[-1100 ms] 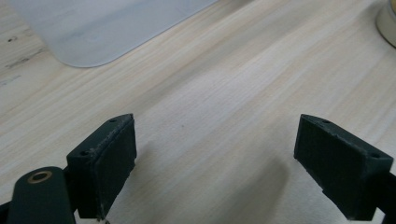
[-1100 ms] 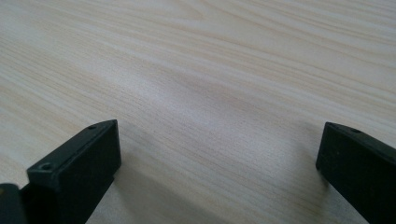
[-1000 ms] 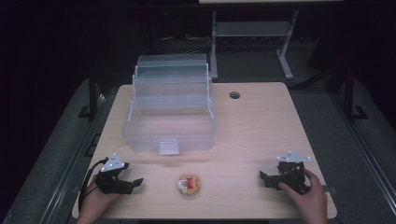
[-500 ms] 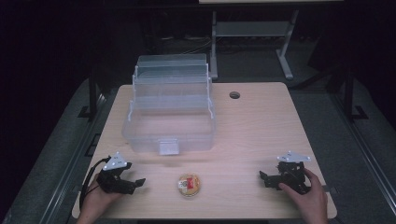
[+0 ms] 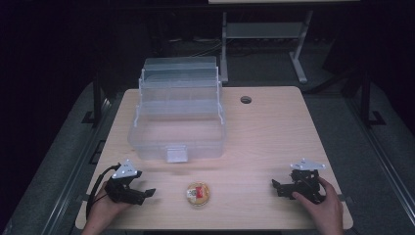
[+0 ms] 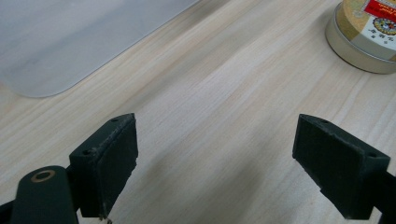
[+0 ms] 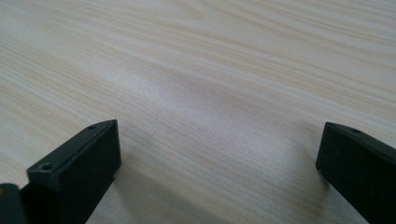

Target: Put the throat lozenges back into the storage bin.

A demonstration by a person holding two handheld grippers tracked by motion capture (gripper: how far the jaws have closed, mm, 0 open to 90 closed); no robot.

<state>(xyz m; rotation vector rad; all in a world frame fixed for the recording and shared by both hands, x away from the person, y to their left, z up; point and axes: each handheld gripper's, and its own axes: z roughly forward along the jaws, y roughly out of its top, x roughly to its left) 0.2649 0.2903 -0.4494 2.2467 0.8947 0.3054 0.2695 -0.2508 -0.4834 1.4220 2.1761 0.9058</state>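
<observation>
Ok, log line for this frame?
left gripper: open, empty | right gripper: open, empty | round tin: on table, between grippers | clear box: open

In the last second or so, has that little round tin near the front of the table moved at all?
No. The round tin sits at the same spot in the high view, in front of the clear box's latch, between the open left gripper and right gripper.

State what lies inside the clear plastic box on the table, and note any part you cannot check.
The clear box stands open; its main tub looks empty, the table showing through. The stepped trays at its back are too hazy to check.
</observation>
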